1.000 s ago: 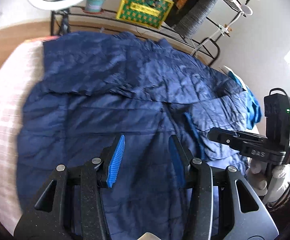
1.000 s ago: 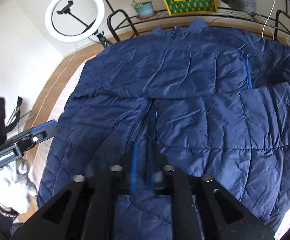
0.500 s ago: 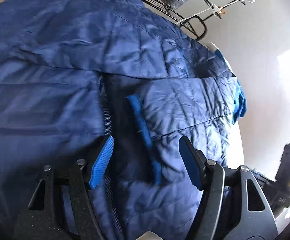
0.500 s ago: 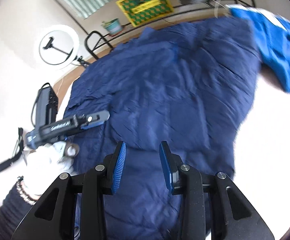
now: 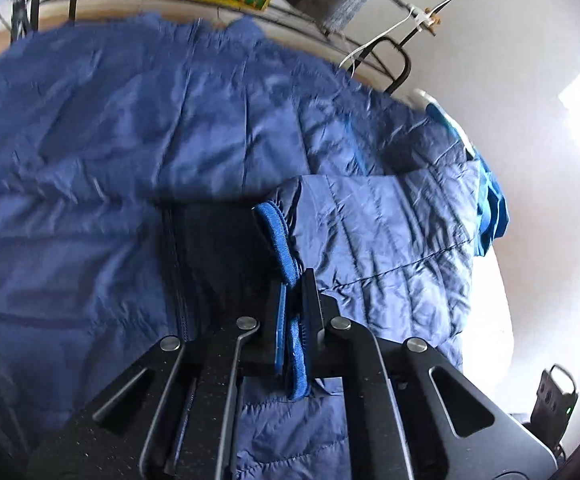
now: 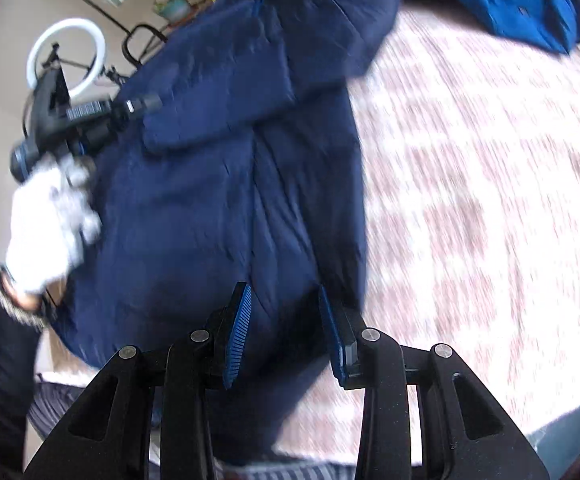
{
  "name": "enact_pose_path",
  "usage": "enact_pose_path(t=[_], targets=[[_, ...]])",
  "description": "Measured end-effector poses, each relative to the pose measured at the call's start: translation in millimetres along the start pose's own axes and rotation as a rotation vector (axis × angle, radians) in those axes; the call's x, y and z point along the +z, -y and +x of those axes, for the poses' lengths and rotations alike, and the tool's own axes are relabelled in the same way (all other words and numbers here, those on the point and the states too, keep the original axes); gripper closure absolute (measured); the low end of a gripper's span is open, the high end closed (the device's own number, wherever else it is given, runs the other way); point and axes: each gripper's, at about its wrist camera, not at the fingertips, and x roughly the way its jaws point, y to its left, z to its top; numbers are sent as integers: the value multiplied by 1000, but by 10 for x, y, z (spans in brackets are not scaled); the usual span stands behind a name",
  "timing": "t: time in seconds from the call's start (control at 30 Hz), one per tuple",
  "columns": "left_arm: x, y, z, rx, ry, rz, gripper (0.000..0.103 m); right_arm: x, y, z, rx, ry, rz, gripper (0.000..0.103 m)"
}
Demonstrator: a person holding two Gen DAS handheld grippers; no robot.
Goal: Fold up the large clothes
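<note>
While left gripper (image 5: pixel 293 312) pinches its blue cuff (image 5: pixel 279 240), navy quilted jacket (image 5: pixel 137 128) lies rumpled

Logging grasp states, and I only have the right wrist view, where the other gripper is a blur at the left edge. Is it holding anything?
Observer: Yes. The left gripper is shut on the bright blue ribbed trim along an edge of the navy quilted jacket.
Operator: Is the jacket front zipped there?
Observer: No. The dark zipper track lies apart from that trim, with dark lining showing between them.
</note>
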Motion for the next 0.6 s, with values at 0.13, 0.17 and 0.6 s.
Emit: enact_pose_path(t=[0.13,0.17,0.6], targets=[[157,-38,-277,46,75,33,99,-124,-78,3,-72,-26,-91,69],[210,-70,-358,63,95,43,99,-148,-100,7,-87,-31,-109,69],[670,-492,-596,182,160,85,99,741,-366,-551,-121,158,-232,69]])
